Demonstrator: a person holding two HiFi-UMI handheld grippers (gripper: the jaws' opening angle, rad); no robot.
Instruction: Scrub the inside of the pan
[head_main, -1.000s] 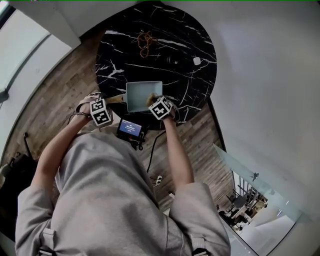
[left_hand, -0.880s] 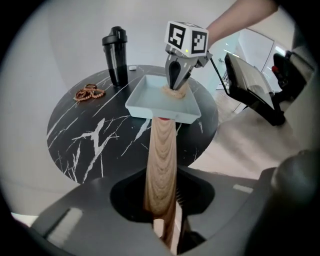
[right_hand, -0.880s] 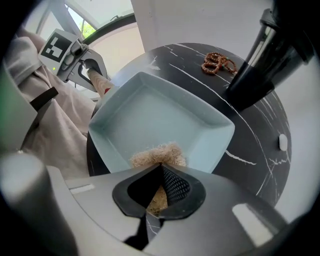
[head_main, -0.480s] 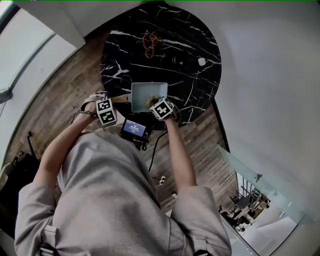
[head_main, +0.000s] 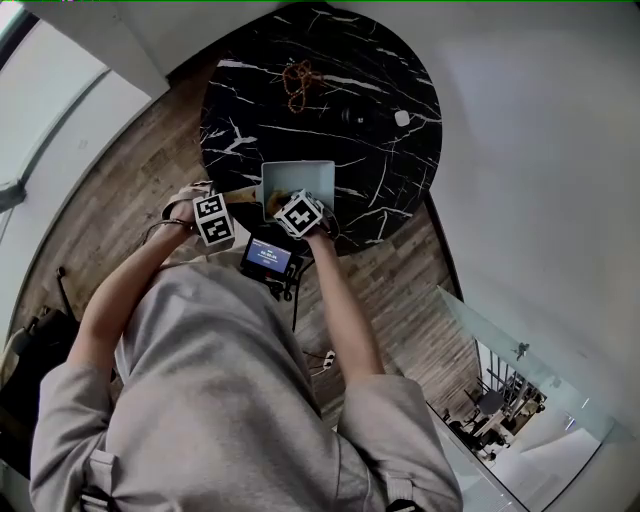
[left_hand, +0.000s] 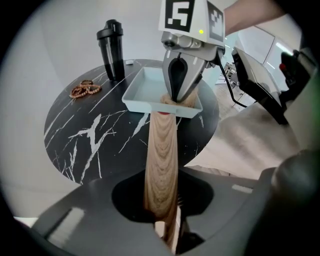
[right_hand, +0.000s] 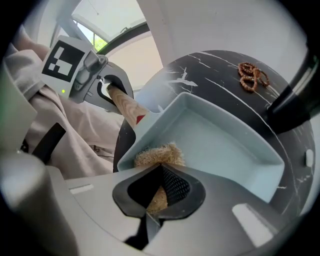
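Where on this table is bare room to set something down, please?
Free: the marble left of the pan and bracelet, and the strip between them. A bottle and white object sit right; the near edge by the pan's handle is crowded.

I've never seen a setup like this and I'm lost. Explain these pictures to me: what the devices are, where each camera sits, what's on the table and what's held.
There is no robot here: a person holds a two-jaw gripper in each hand. One picture comes from a camera on the person's head, looking down. The other two come from cameras riding on each gripper. On the round black marble-patterned table stand a pale blue square pan, a black bottle and a string of brown beads. The left gripper, whose jaws have just been closing, clamps the pan's long wooden handle. The right gripper pinches a tan fibrous scrubber, which sits inside the pan at the handle end.
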